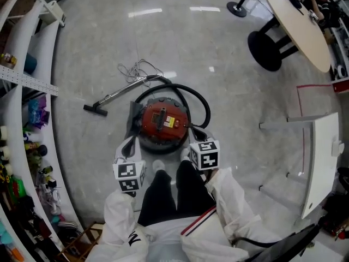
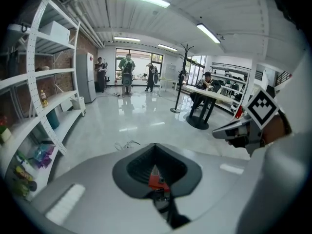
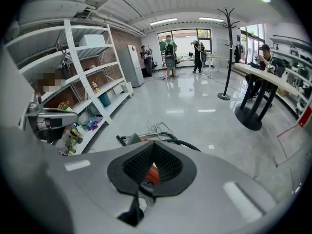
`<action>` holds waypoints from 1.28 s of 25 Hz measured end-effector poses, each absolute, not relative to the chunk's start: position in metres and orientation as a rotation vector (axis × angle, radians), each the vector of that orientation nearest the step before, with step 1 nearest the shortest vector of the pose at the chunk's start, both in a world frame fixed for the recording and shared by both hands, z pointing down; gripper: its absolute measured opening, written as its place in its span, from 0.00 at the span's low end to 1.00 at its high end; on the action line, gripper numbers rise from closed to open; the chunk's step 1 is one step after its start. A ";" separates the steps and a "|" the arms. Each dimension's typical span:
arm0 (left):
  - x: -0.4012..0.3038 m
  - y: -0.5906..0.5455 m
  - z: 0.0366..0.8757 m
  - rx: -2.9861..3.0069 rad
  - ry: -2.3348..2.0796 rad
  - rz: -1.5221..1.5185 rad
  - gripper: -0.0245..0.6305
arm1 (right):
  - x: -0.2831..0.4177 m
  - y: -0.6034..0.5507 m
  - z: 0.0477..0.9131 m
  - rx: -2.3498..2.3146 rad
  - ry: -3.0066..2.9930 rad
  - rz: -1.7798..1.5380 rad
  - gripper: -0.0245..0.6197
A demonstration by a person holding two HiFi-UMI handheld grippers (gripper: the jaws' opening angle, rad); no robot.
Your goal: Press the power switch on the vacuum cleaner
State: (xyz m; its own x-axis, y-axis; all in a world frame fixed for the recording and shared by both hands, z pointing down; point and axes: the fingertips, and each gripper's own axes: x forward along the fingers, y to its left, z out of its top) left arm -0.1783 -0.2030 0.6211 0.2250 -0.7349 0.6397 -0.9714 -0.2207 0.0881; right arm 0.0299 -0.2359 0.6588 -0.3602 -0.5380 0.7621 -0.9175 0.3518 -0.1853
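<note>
Left tongs (image 1: 129, 145) and right tongs (image 1: 196, 137): jaws together, nothing held. The red vacuum cleaner (image 1: 163, 121) stands on the floor (image 1: 229, 70), just ahead of both tips.

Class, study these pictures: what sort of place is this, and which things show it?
Probably an open-plan lab or workshop: a wide polished floor, tall white shelving stocked with small goods, and a long table where a person sits. A red vacuum cleaner stands mid-floor.

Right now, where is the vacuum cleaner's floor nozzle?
In the head view, the floor nozzle lies left of the red canister, toward the white shelving.
</note>
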 end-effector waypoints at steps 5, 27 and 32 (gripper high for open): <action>-0.180 -0.216 0.572 2.068 -1.601 0.612 0.04 | 0.029 -0.239 0.608 1.269 -2.064 0.797 0.04; -0.162 -0.246 0.438 2.281 -1.666 0.501 0.04 | 0.026 -0.258 0.459 1.373 -2.269 0.667 0.04; -0.160 -0.250 0.426 2.301 -1.659 0.465 0.04 | 0.027 -0.260 0.441 1.403 -2.286 0.650 0.04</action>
